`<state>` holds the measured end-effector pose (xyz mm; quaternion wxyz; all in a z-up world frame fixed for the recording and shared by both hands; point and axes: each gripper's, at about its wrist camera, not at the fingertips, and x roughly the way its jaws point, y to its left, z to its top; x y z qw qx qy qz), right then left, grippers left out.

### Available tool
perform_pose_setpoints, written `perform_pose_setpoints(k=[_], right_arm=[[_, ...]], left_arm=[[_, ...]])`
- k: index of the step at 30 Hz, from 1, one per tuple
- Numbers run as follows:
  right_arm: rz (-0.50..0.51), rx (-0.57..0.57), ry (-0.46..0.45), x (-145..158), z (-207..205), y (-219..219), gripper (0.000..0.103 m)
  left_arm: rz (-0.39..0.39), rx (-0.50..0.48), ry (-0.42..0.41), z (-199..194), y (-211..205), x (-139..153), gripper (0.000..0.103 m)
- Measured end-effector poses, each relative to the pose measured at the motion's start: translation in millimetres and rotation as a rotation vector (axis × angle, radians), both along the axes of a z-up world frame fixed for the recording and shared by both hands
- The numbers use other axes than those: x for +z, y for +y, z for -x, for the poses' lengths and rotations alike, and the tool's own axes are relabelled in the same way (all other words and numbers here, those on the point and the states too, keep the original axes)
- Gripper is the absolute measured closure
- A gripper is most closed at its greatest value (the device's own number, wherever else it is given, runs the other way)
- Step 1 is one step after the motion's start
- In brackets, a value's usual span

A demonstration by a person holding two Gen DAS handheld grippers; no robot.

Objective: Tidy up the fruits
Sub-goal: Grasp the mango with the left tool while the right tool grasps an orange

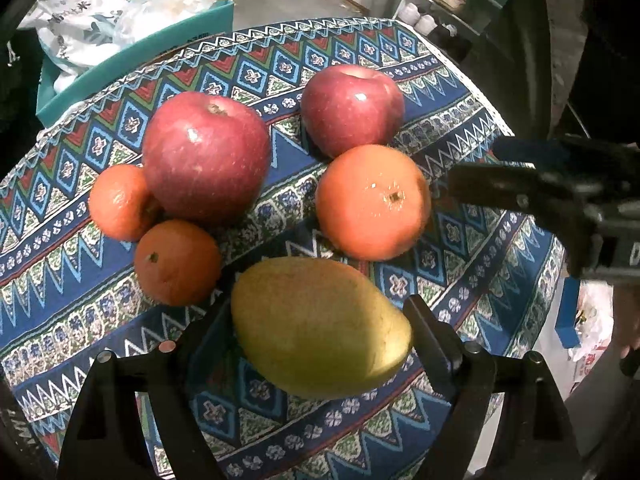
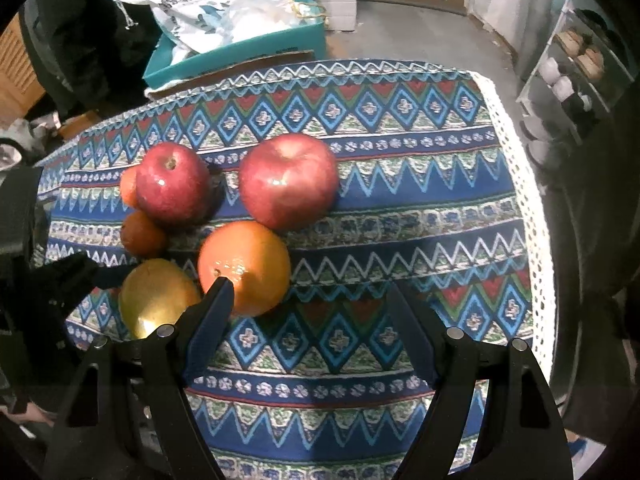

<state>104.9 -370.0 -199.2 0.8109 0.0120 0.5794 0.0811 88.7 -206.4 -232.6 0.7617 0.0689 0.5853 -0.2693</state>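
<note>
A yellow-green mango (image 1: 320, 328) lies on the patterned cloth between the fingers of my left gripper (image 1: 308, 320), and both pads rest against its ends. Just beyond it sits a large orange (image 1: 372, 202). Two red apples (image 1: 206, 158) (image 1: 352, 108) stand farther back, and two small mandarins (image 1: 120, 202) (image 1: 176, 262) huddle by the left apple. My right gripper (image 2: 308, 292) hangs open over bare cloth. Its left fingertip (image 2: 220, 292) is at the near side of the orange (image 2: 244, 268), with nothing between the fingers. From this side the mango (image 2: 156, 300) shows with the left gripper (image 2: 100, 272) on it.
The cloth-covered table (image 2: 400, 208) ends at a white lace edge on the right. A teal box (image 2: 240, 52) stuffed with bags stands behind the far edge. A shoe rack (image 2: 576, 64) stands at the far right.
</note>
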Motion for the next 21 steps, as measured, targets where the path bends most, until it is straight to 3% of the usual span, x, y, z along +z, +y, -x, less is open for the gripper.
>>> perform_pose_setpoints(k=[4, 8, 21], right_arm=[[-0.054, 0.029, 0.014, -5, -3, 11, 0.024], [-0.047, 0.065, 0.024, -14, -7, 27, 0.024], [0.056, 0.115, 0.087, -59, -27, 63, 0.024]], left_arm=[[-0.021, 0.005, -0.007, 5, 11, 4, 0.017], [-0.022, 0.036, -0.011, 7, 30, 10, 0.017], [-0.03, 0.122, -0.027, 8, 80, 17, 0.017]])
